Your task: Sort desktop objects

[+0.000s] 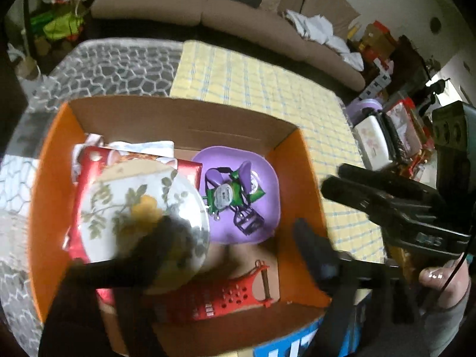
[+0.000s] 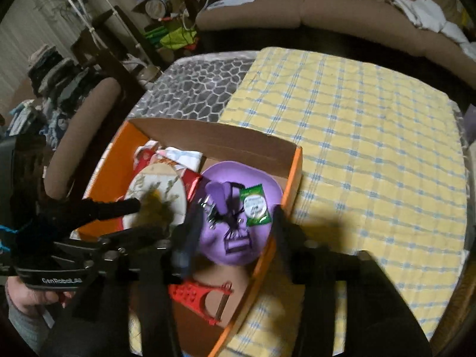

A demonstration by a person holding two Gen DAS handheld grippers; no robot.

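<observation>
Sorting nearly complete: cardboard box [image 1: 184,119] holds floral plate [image 1: 139,208], purple dish [image 2: 241,214], red peeler [image 1: 235,294]; checked tablecloth [image 2: 357,136] bare. Left gripper [image 1: 238,238] and right gripper [image 2: 232,223] both apart, empty.

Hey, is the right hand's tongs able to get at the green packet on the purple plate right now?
Probably yes. The right tongs stand open directly above the purple plate, and the green packet lies on top, uncovered. The box's orange wall is close beside it but seems not to block a descent from above.

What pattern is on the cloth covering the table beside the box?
Yellow checks with pale blue lines on the cloth, clearest in the right wrist view.
</observation>
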